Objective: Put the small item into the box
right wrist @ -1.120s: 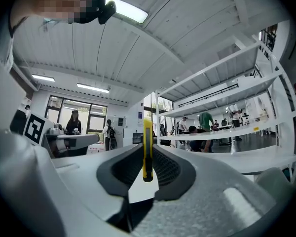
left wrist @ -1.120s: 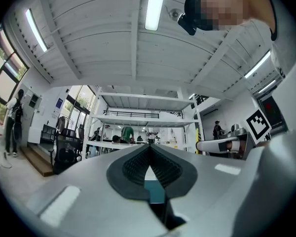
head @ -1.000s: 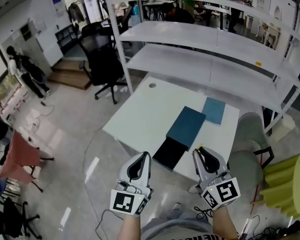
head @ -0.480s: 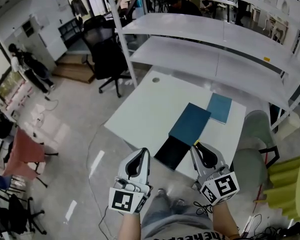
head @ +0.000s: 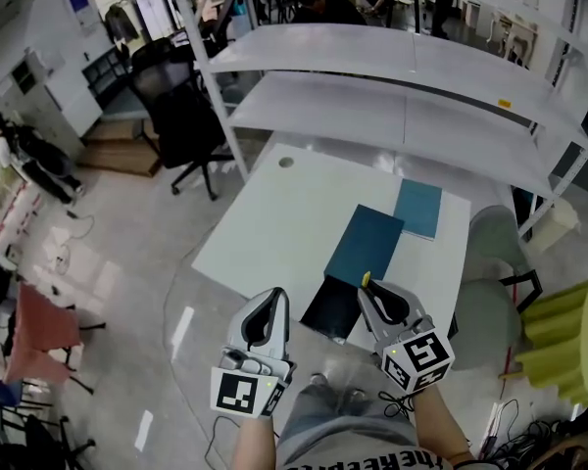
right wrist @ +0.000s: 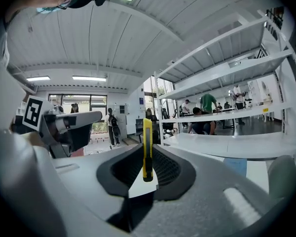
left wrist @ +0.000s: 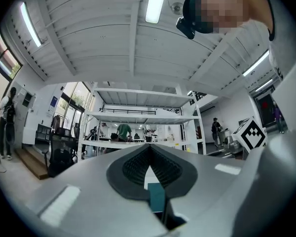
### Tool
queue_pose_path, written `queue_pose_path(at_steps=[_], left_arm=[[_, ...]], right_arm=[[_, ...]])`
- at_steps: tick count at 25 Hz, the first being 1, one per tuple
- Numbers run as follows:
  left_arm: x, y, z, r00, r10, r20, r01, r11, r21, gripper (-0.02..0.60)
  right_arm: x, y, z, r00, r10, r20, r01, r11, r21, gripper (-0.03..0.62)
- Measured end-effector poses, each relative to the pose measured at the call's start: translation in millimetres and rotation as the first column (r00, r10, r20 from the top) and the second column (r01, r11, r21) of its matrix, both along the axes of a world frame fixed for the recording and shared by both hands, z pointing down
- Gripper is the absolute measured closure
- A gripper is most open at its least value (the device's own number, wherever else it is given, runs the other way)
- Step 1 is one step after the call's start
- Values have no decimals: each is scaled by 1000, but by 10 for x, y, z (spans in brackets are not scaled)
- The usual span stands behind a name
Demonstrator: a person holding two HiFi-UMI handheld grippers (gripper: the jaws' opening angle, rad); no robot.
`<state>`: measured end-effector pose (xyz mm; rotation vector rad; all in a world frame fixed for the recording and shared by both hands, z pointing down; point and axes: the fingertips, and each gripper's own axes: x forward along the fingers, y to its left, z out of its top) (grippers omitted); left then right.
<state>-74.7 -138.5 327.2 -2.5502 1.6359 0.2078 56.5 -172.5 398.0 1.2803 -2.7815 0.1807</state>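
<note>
A small yellow utility knife (right wrist: 147,149) stands upright between the jaws of my right gripper (right wrist: 147,147), which is shut on it. In the head view the yellow knife (head: 366,279) pokes out of the right gripper (head: 365,288) just beside the near edge of the white table (head: 274,223). A black open box (head: 331,305) lies at that near edge, left of the right gripper, and a dark teal panel (head: 365,246) adjoins its far side. My left gripper (head: 276,296) hangs shut with nothing in it, left of the box. In its own view the left gripper (left wrist: 149,147) has its jaws together.
A lighter teal flat piece (head: 417,209) lies farther back on the table. White shelving (head: 392,86) stands behind the table, a black office chair (head: 181,116) to its left and a grey-green chair (head: 490,262) to its right. People stand in the background.
Both grippers sit slightly lower in the head view. The right one has shifted left toward the black box, and the yellow knife shows more plainly at its tip.
</note>
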Motion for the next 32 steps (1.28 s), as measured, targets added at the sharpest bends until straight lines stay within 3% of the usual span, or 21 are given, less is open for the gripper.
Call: queue_pose_path(at_steps=[18, 32], left_arm=[[-181, -345, 279, 996, 81, -23, -82, 994, -75, 569], [-412, -508, 399, 997, 69, -37, -73, 992, -99, 569]], right_arm=[[-180, -194, 802, 995, 38, -93, -60, 968, -243, 537], [-324, -254, 1455, 983, 0, -183, -83, 892, -445, 537]])
